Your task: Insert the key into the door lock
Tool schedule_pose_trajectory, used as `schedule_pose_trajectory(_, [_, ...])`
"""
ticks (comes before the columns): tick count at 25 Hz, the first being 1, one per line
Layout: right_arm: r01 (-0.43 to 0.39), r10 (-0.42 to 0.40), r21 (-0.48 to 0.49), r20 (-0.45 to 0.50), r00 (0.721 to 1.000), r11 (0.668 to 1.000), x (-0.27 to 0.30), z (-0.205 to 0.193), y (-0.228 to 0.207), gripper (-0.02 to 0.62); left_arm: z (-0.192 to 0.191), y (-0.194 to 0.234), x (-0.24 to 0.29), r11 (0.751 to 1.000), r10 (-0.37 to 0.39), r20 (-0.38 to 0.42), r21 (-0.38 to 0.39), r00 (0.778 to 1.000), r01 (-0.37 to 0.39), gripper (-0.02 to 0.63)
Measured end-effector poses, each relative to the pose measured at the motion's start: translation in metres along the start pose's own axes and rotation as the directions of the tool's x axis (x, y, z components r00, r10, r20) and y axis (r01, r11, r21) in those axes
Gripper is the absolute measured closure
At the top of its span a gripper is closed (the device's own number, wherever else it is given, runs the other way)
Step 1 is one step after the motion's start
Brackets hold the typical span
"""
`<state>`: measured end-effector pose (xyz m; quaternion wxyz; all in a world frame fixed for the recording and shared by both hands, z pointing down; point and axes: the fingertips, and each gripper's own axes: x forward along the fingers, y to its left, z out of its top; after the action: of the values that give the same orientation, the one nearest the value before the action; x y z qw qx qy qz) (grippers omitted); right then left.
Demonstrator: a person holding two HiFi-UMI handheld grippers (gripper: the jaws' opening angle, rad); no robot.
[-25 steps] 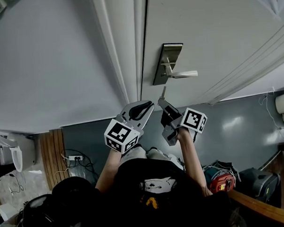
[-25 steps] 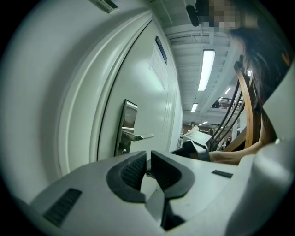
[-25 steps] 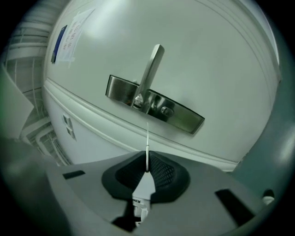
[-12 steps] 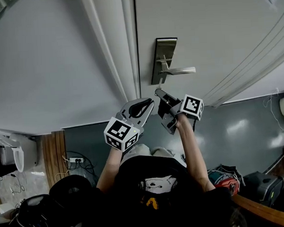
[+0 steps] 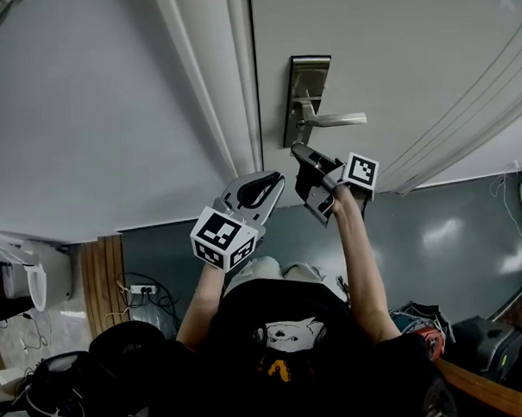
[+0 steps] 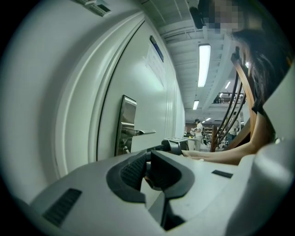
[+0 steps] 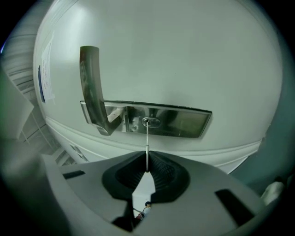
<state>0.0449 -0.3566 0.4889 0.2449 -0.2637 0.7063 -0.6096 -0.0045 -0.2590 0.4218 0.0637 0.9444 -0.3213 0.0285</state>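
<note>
right hand-held gripper pinches key — tip has reached lock | left hand-held gripper closed

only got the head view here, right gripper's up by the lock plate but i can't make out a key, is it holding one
observer: Yes. The right gripper view shows the right gripper shut on a thin key, which sticks straight out from its pads.
operator: where's the tip
observer: It meets the keyhole in the lock plate, next to the lever handle. How deep it sits I cannot tell.
operator: left gripper got anything
observer: No. The left gripper has its jaws together with nothing between them.
</note>
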Motion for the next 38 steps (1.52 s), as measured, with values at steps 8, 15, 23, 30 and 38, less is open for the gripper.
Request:
schedule_pose_trajectory(8, [-0.05,0.057,0.087,-0.075,0.996,0.995,0.009,0.004,0.0,0.574,0.003,0.004,-0.003,1.0,0.018,-0.008,0.004,1.0,-0.018,0.571])
schedule_pose_trajectory(15, [-0.084,0.097,0.144,-0.087,0.992,0.986,-0.003,0.011,0.0,0.574,0.007,0.005,-0.002,1.0,0.025,-0.012,0.01,1.0,-0.025,0.571])
schedule_pose_trajectory(23, [-0.073,0.071,0.192,0.016,0.997,0.979,-0.014,0.031,-0.003,0.574,0.013,0.0,0.005,1.0,0.007,-0.021,0.018,1.0,-0.007,0.571])
schedule_pose_trajectory(30, [-0.087,0.074,0.234,0.065,0.995,0.968,-0.013,0.031,-0.004,0.574,0.016,-0.002,0.009,1.0,0.003,-0.025,0.023,1.0,-0.003,0.571])
schedule_pose_trajectory(38, [-0.104,0.073,0.248,0.132,0.989,0.963,0.0,0.048,-0.005,0.572,0.016,0.004,0.012,1.0,0.02,-0.028,0.015,0.999,-0.019,0.571])
